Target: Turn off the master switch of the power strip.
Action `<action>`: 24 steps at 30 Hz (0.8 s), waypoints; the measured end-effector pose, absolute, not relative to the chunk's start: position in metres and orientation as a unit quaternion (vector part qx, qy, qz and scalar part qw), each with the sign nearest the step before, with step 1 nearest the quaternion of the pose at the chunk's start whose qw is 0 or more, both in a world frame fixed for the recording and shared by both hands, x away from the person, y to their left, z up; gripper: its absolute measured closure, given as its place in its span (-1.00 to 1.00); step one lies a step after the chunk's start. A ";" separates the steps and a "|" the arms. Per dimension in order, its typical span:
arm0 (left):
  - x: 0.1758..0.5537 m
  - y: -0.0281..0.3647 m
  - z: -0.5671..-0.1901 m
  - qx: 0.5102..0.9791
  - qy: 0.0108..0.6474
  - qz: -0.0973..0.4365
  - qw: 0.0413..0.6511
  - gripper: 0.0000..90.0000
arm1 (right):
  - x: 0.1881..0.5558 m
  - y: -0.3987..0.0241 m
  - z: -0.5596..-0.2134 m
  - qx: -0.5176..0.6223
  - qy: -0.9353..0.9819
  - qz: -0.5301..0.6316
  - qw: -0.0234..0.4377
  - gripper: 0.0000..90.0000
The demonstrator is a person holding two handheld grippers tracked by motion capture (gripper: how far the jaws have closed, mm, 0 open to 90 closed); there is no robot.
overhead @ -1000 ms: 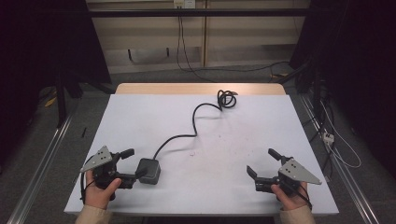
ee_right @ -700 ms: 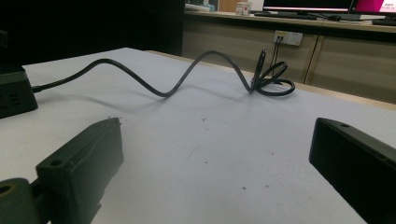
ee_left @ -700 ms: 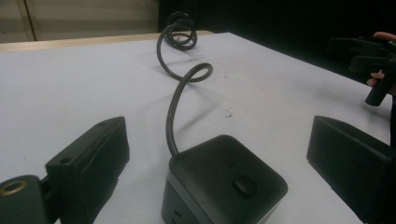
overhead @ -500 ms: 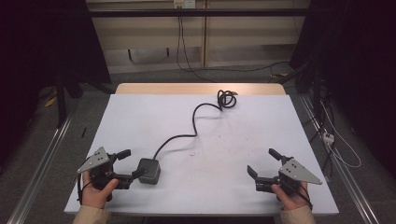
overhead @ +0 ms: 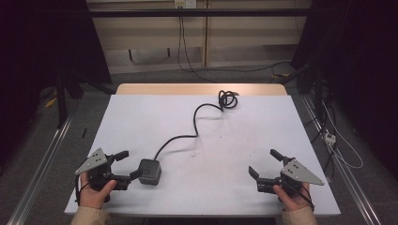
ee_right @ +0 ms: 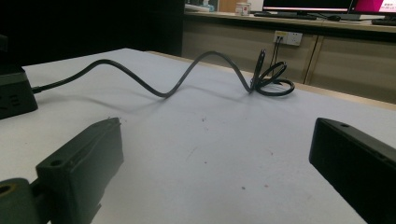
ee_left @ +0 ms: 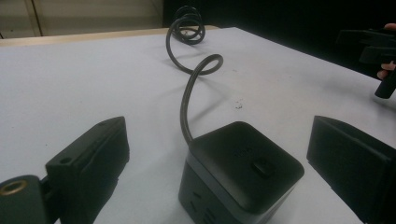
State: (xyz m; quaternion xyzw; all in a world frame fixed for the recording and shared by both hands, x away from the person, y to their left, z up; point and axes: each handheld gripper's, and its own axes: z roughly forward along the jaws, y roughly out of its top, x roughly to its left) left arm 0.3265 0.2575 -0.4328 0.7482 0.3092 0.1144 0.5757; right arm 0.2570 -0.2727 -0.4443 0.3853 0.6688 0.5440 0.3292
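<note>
A black cube-shaped power adapter [overhead: 149,171] sits near the table's front left, and its black cable [overhead: 197,123] snakes back to a coil [overhead: 227,99] at the far edge. My left gripper [overhead: 129,165] is open just left of the cube. In the left gripper view the cube [ee_left: 240,170] stands between the wide-apart jaws of the left gripper [ee_left: 217,140], and neither jaw presses on it. My right gripper [overhead: 263,162] is open and empty at the front right, aimed across the table at the cable [ee_right: 187,74] and coil [ee_right: 273,79].
The white table top [overhead: 263,126] has a wooden strip along its far edge [overhead: 197,89]. Metal rails [overhead: 42,159] run along both sides of the table. Loose cables [overhead: 338,145] lie on the floor at the right. Bare surface lies between the two grippers.
Hardly anything: my left gripper has shifted very slightly beside the cube. The cube, the cable and my right gripper have stayed put.
</note>
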 end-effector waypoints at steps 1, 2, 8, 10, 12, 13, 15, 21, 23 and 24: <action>0.327 0.258 -0.433 0.747 0.311 0.113 0.577 -0.88 | 0.257 -0.273 -0.444 0.386 0.668 0.544 0.330 -0.95; 0.327 0.259 -0.434 0.745 0.312 0.112 0.579 -0.88 | 0.257 -0.273 -0.445 0.386 0.668 0.544 0.330 -0.95; 0.327 0.260 -0.435 0.748 0.312 0.113 0.575 -0.88 | 0.257 -0.273 -0.444 0.386 0.668 0.545 0.329 -0.95; 0.327 0.261 -0.436 0.746 0.315 0.114 0.576 -0.88 | 0.257 -0.274 -0.444 0.386 0.668 0.545 0.329 -0.94; 0.327 0.262 -0.436 0.744 0.317 0.117 0.577 -0.88 | 0.257 -0.274 -0.444 0.386 0.667 0.546 0.329 -0.95; 0.327 0.263 -0.436 0.744 0.317 0.117 0.577 -0.88 | 0.257 -0.274 -0.444 0.386 0.667 0.546 0.329 -0.95; 0.327 0.264 -0.436 0.745 0.315 0.117 0.576 -0.88 | 0.257 -0.274 -0.444 0.388 0.666 0.545 0.330 -0.95; 0.326 0.265 -0.438 0.745 0.317 0.117 0.575 -0.88 | 0.257 -0.275 -0.444 0.387 0.666 0.546 0.330 -0.94; 0.327 0.265 -0.438 0.744 0.318 0.117 0.576 -0.88 | 0.257 -0.275 -0.444 0.388 0.665 0.546 0.330 -0.95; 0.327 0.266 -0.438 0.745 0.317 0.119 0.575 -0.88 | 0.257 -0.275 -0.444 0.389 0.665 0.546 0.329 -0.95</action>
